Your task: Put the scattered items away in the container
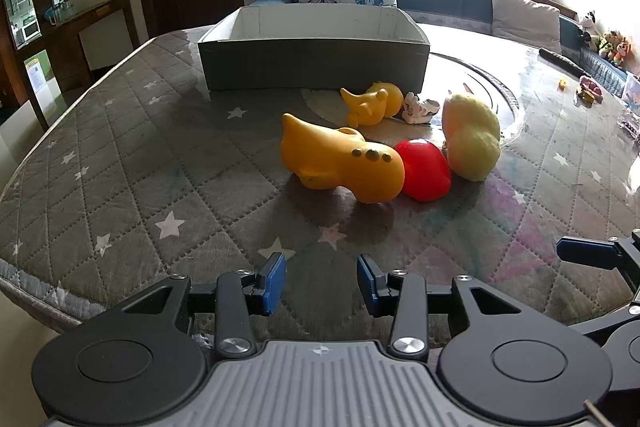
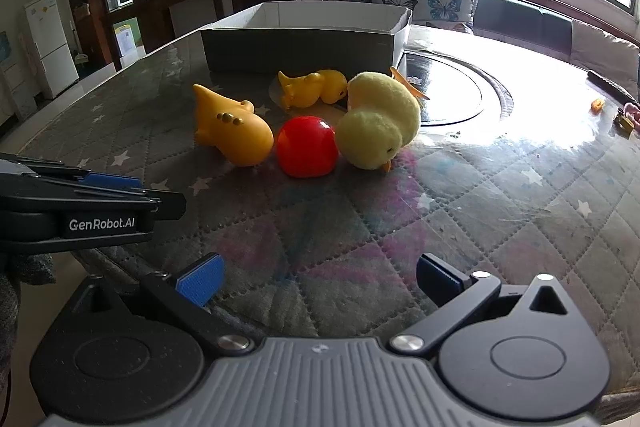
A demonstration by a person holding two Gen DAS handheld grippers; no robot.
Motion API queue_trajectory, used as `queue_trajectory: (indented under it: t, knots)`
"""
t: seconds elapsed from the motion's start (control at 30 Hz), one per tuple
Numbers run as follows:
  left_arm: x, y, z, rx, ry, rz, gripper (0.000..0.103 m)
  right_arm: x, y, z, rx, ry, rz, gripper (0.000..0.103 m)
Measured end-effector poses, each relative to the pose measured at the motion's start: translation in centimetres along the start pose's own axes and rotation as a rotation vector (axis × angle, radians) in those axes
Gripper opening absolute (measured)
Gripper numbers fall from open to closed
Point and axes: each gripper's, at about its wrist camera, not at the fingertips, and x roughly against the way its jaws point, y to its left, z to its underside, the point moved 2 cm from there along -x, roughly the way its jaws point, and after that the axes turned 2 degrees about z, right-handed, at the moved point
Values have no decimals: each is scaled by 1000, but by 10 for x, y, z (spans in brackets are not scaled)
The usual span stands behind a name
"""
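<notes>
Nothing is gathered yet: both tools hover at the near edge of the quilted, star-printed desk (image 1: 120, 155). The left tool (image 1: 321, 281) is partly open and empty; the right tool (image 2: 320, 283) gapes wide, empty. The next move, likely, is a reach to the glossy rubber duck (image 1: 340, 163), touching the smooth red ball (image 1: 426, 171) beside the fuzzy plush chick (image 1: 472, 137), short of the cardboard container (image 1: 312, 63).

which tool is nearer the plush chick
Right, by a little, I judge. The right tool faces the plush chick almost head on; the left tool sits further left, behind the big rubber duck.
</notes>
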Motion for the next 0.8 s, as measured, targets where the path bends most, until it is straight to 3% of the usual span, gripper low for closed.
queue_trajectory:
  t: [0.8]
  knots:
    - [-8,-1,-9,-6,10,-3,42,-7,1,-8,7,6,-8,103]
